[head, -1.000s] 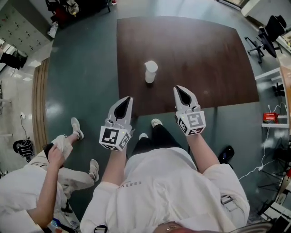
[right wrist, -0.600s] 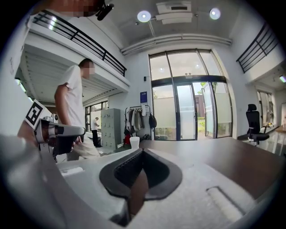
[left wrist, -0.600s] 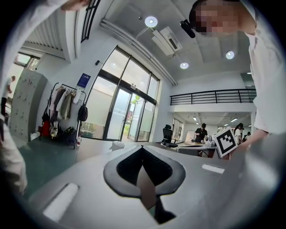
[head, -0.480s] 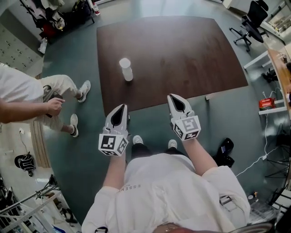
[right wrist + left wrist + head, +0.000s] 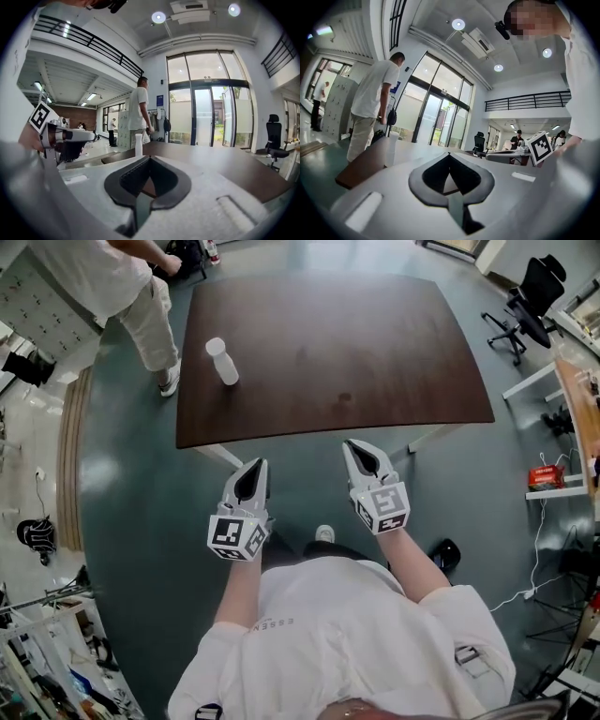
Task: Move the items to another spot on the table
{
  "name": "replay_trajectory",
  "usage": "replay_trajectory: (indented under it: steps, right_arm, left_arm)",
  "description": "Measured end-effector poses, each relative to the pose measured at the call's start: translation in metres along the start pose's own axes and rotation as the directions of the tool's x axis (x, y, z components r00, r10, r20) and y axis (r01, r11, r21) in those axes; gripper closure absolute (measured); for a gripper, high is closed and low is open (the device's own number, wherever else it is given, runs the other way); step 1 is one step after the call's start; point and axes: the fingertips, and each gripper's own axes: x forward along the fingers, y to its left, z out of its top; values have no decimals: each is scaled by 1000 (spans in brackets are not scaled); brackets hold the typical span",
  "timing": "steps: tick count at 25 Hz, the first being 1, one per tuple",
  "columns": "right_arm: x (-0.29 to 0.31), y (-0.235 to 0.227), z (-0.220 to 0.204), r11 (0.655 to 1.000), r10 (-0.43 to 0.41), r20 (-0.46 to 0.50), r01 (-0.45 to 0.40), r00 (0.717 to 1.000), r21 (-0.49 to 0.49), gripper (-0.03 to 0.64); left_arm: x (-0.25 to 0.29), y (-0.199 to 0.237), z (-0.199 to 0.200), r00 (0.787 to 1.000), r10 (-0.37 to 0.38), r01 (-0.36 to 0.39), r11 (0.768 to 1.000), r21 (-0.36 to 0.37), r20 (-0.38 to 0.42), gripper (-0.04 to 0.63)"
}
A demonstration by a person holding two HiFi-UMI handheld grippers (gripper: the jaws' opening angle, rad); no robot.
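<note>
A white bottle (image 5: 222, 361) stands upright near the left edge of the dark brown table (image 5: 375, 343). Both grippers hang over the floor, short of the table's near edge, pointing toward it. My left gripper (image 5: 252, 471) is shut with nothing between its jaws. My right gripper (image 5: 359, 450) is shut and empty too. The left gripper view shows its closed jaw tip (image 5: 449, 157) and the bottle (image 5: 391, 146) far off at the left. In the right gripper view the bottle (image 5: 138, 144) stands beyond the closed tip (image 5: 149, 160), with the left gripper (image 5: 65, 137) at the left.
A person in a white shirt (image 5: 122, 282) stands by the table's far left corner. Office chairs (image 5: 525, 310) are at the far right, and a red box (image 5: 543, 477) lies on a shelf to the right. Teal floor surrounds the table.
The table has slid further from both grippers, which now hang over the floor instead of its near edge. The other person has moved from the lower left to the table's far left corner.
</note>
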Motion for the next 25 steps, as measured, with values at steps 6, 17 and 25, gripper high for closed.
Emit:
replay_trajectory:
  steps: [6,17,25]
  right_arm:
    - [-42,-21,-23,1000,-16,-33,17,999,20,625]
    - [-68,-31,-17,998,-56,-17,56,998,31,626]
    - [-67,-25,-3,997,-60,12,59,998,57,626]
  left_arm:
    - [-3,-44,-14,1000,-15,15,1000,13,-16,586]
    - [-5,-65,-7,1000,-25,25,999,41,2,586]
    - [-7,-62,9,999,-26,25,997,69,26,586]
